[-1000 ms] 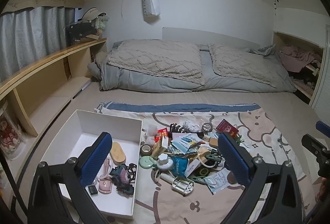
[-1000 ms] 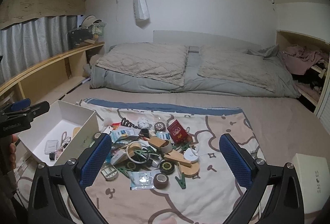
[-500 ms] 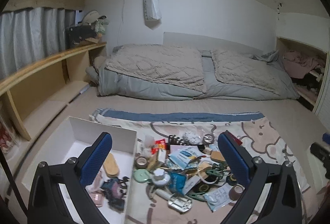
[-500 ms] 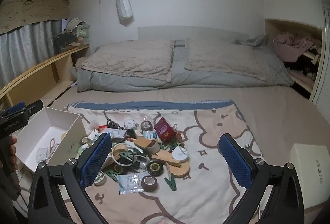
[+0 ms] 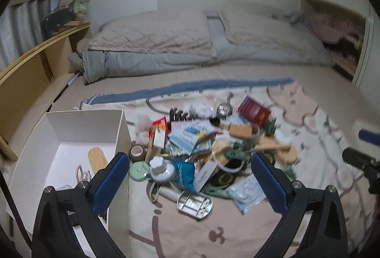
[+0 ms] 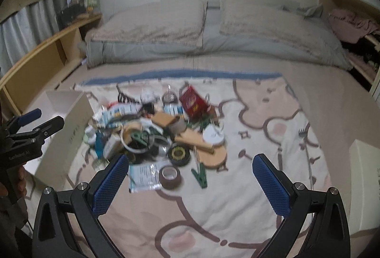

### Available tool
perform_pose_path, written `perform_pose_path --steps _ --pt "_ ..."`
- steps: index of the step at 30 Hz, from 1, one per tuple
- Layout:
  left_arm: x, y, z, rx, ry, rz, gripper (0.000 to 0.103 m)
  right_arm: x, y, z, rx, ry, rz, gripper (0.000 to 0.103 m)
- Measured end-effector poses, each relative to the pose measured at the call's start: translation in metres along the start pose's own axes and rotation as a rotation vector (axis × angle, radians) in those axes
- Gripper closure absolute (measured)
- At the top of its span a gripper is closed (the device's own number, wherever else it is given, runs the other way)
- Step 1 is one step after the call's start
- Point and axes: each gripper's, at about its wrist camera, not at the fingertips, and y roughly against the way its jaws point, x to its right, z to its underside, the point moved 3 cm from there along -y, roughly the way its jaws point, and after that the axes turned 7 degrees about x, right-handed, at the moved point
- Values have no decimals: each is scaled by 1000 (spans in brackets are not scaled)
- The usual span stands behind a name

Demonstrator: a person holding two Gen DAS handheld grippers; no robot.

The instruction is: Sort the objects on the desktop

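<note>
While both views are smeared by blur, the layout reads clearly enough. On a cartoon-print blanket (image 5: 237, 229) spread over the bed lies a heap of small desktop objects (image 5: 204, 148), and a white box (image 5: 83, 120) stands at the heap's left edge.

Seen from the left wrist camera, the left hand-held gripper (image 5: 190, 179) is spread wide with nothing between its blue pads (image 5: 111, 177). It hangs above the near edge of the heap: the left pad sits over the box's right wall, the right pad over the heap's right side. Between the pads lie a white round-capped jar (image 5: 162, 167), a blue packet (image 5: 186, 173) and a metal soap tray (image 5: 194, 203). A roll of brown tape (image 5: 137, 153) lies just beside the box wall. Inside the box rest a wooden oval piece (image 5: 97, 158) and some pink scissors (image 5: 82, 172).

From the right wrist camera, the right hand-held gripper (image 6: 190, 180) is also wide apart and empty, held over bare blanket at the near right of the heap. Just ahead, between its pads, lie a second tape roll (image 6: 170, 176), a green clothespin (image 6: 200, 176) and a clear sachet (image 6: 143, 176). A red packet (image 6: 192, 101) lies at the far side. At the right edge stands a cream box (image 6: 365, 184), well apart from the heap.
</note>
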Motion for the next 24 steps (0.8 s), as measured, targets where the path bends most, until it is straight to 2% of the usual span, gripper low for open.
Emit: perform_pose_path --steps 3,10,18,24 --pt "5 -16 13 -51 -36 -18 0 2 -15 7 -48 -10 6 0" --pt "8 -61 53 -231 -126 -121 0 2 -60 23 -181 -32 30 0" --pt "-2 -89 75 -298 -208 -197 0 -3 -93 33 -295 -100 29 0" --pt "-7 -109 91 -362 -242 -195 0 -8 -115 38 -341 -74 49 0"
